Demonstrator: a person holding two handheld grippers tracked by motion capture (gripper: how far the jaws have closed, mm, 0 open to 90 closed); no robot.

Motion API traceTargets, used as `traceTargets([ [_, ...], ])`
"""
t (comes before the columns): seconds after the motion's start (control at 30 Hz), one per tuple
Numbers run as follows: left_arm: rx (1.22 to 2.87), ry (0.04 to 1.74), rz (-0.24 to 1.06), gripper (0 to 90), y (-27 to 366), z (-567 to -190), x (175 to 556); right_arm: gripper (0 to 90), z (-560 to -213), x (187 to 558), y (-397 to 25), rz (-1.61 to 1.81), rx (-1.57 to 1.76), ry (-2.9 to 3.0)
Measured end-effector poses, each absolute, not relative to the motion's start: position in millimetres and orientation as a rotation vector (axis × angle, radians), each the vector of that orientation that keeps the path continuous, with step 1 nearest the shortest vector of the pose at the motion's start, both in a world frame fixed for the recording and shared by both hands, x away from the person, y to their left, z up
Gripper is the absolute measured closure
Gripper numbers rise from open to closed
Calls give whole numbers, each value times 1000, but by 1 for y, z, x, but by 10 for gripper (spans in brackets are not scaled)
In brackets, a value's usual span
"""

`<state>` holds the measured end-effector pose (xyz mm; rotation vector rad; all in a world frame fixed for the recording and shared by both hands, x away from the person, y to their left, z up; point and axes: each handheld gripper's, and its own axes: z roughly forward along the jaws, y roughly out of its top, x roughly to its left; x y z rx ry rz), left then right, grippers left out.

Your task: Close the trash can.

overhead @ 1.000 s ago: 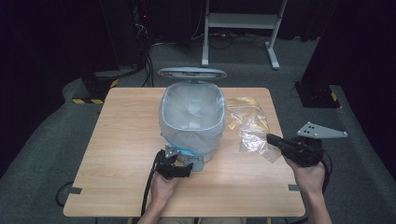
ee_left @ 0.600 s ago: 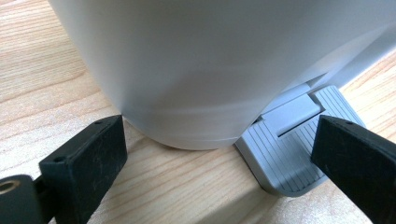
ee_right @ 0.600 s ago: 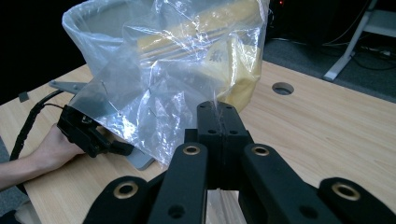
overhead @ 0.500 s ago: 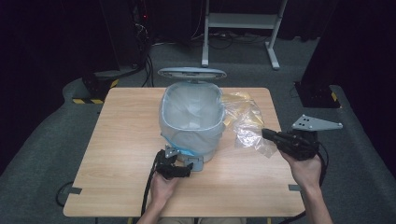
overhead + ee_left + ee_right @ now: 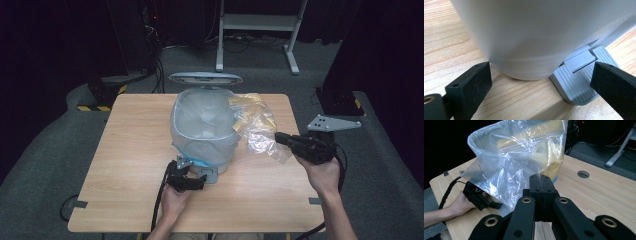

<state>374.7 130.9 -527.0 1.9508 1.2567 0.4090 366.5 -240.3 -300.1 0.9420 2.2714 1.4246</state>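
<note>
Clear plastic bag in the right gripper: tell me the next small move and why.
Probably carry the clear plastic bag left, over the bin mouth. The right gripper is shut on the bag beside the rim, the lid stands open, and the left gripper sits at the pedal.

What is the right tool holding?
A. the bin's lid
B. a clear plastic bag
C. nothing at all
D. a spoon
B. In the right gripper view the right tool has its jaws pressed shut on a corner of the clear plastic bag, which hangs lifted beside the bin.
</note>
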Motion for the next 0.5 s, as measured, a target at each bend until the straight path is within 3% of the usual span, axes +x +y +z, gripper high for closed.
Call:
traceTargets([
  [0.5,1950,1258,410,39,131,-527,375,900,-288,376,-219,1439,896,2304],
])
